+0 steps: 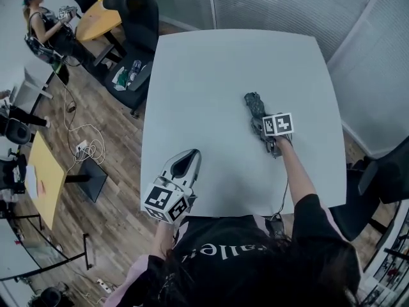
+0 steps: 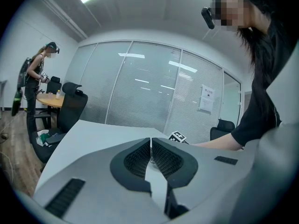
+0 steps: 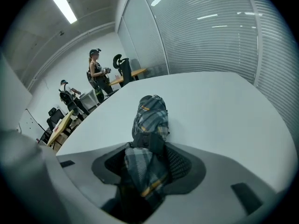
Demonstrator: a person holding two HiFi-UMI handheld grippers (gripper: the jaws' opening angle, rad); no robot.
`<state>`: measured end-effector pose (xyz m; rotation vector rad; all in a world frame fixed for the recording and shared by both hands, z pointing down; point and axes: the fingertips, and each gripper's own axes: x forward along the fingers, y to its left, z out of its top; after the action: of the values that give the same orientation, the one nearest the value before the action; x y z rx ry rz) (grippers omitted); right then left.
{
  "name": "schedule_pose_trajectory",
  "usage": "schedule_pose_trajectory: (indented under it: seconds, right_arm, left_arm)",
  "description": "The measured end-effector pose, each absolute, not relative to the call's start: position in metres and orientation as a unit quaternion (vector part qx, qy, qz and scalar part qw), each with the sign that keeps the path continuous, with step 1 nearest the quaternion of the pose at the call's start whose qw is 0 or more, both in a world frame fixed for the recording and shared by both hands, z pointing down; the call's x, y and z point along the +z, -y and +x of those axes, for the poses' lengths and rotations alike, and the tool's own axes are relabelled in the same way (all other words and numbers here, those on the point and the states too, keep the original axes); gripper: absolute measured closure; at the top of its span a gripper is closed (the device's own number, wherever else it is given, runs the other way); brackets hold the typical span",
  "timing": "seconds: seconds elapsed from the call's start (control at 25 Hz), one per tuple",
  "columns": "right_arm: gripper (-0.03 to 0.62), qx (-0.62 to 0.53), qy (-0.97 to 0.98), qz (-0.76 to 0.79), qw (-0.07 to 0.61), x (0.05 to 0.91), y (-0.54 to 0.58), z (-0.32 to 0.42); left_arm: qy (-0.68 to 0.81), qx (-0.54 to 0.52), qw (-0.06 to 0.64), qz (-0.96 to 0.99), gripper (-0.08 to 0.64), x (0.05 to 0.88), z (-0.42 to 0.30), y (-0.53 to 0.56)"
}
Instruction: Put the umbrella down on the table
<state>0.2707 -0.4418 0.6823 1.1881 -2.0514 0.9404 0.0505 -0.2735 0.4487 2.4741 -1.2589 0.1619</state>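
A folded plaid umbrella [image 1: 255,105] lies low over the right half of the white table [image 1: 211,75], its far end pointing away from me. My right gripper [image 1: 262,121] is shut on it; in the right gripper view the dark jaws press on both sides of the grey checked fabric [image 3: 148,125]. Whether the umbrella's tip touches the tabletop I cannot tell. My left gripper [image 1: 188,160] hangs over the table's near left edge, shut with nothing in it; its ribbed pads [image 2: 138,157] meet in the left gripper view.
A black office chair [image 1: 137,24] stands at the table's far left corner, with a yellow round table [image 1: 105,11] behind it. Another person [image 1: 45,27] stands at the far left. A second chair [image 1: 377,184] sits to my right. Glass walls with blinds close off the back.
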Motion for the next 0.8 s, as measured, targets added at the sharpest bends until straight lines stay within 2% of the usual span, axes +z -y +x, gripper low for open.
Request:
schedule_pose_trajectory:
  seconds: [0.24, 0.4, 0.8]
  right_arm:
    - [0.377, 0.325, 0.764, 0.446, 0.335, 0.702, 0.451, 0.269]
    - [0.375, 0.311, 0.768, 0.448, 0.336, 0.703, 0.455, 0.266]
    - [0.318, 0.305, 0.759, 0.467, 0.336, 0.703, 0.455, 0.267]
  left_arm:
    - [0.454, 0.055, 0.183, 0.871, 0.532, 0.446, 0.043, 0.268]
    - [0.457, 0.057, 0.187, 0.868, 0.532, 0.451, 0.039, 0.265]
    - [0.456, 0.045, 0.184, 0.870, 0.532, 0.445, 0.034, 0.257]
